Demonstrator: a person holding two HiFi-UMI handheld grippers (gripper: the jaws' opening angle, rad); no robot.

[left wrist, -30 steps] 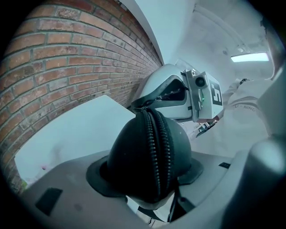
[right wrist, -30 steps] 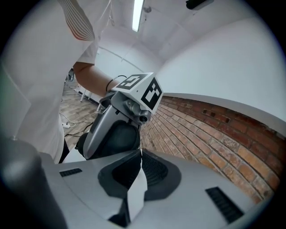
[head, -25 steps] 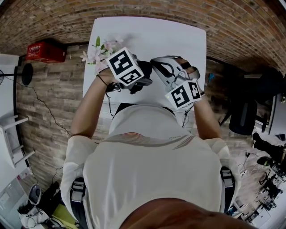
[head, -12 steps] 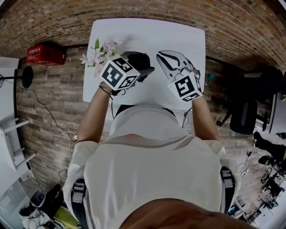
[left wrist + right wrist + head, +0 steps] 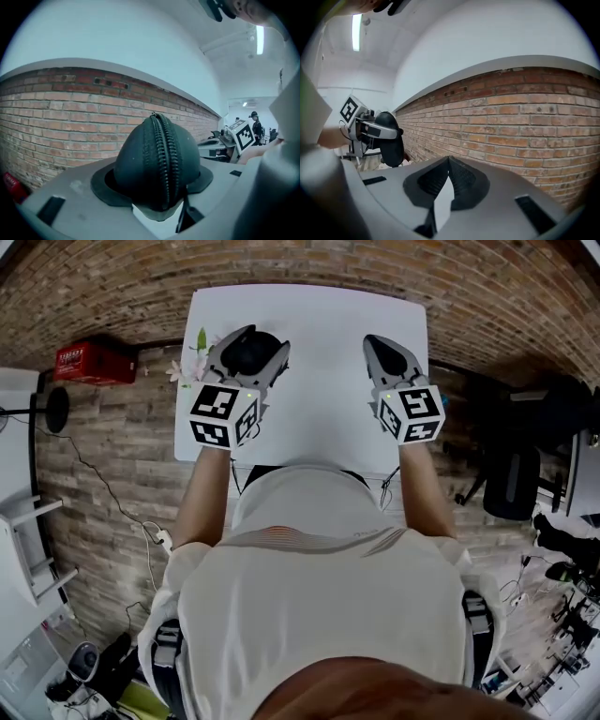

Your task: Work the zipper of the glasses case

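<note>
Above the white table (image 5: 309, 315) set against the brick wall (image 5: 309, 261), your left gripper (image 5: 251, 341) clamps the dark glasses case (image 5: 157, 164), its zipper running up the middle toward the camera. Your right gripper (image 5: 449, 171) hovers well apart, jaws together on nothing. Pink flowers (image 5: 186, 367) lie at the table's left edge, and a red crate (image 5: 89, 362) sits on the floor beyond
</note>
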